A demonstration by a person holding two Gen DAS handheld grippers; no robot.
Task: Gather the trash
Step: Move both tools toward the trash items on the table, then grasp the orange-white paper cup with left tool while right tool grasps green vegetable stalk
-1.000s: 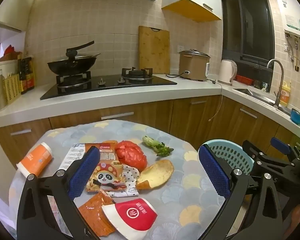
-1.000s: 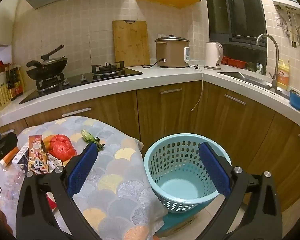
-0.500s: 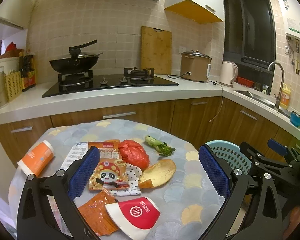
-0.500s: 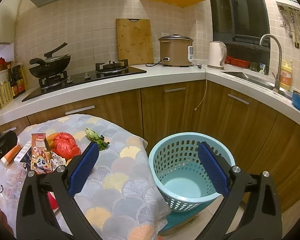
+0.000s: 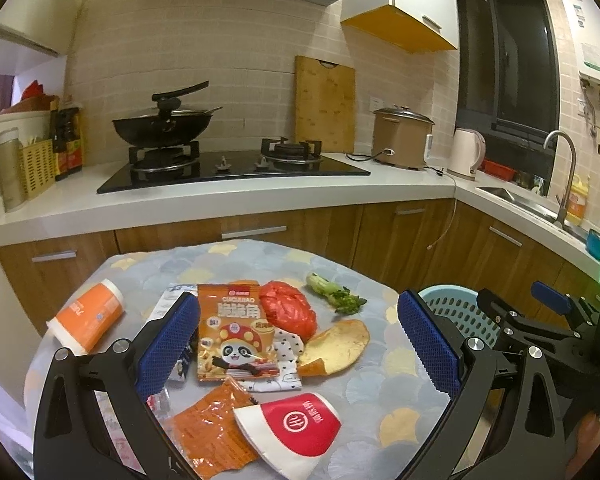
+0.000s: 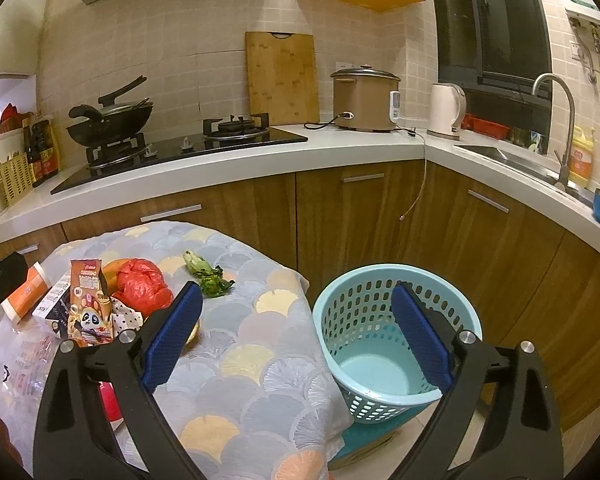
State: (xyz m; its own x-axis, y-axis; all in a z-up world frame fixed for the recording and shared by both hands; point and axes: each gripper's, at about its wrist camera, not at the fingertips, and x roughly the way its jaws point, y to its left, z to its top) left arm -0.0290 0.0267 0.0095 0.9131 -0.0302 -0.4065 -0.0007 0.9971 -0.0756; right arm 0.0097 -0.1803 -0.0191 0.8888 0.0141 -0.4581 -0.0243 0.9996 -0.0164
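Trash lies on a round table with a fan-pattern cloth (image 5: 400, 408): a panda snack bag (image 5: 233, 338), a crumpled red bag (image 5: 288, 310), a fruit peel (image 5: 338, 346), a green vegetable stalk (image 5: 332, 293), an orange cup (image 5: 86, 316), a red-and-white paper cup (image 5: 296, 428) and an orange wrapper (image 5: 210, 436). My left gripper (image 5: 298, 346) is open and empty, hovering above the pile. My right gripper (image 6: 296, 334) is open and empty, between the table edge and the light blue basket (image 6: 396, 336), which stands empty on the floor.
A kitchen counter (image 5: 240, 196) with a hob, a wok (image 5: 162, 126), a cutting board, a rice cooker (image 5: 402, 138) and a kettle runs behind the table. A sink with a tap (image 6: 556, 128) is at the right. Wooden cabinets (image 6: 360, 216) stand close behind the basket.
Both views have shifted slightly, with the table and the basket sitting a little lower and nearer in frame. Both grippers stay open and empty. Nothing on the table has moved.
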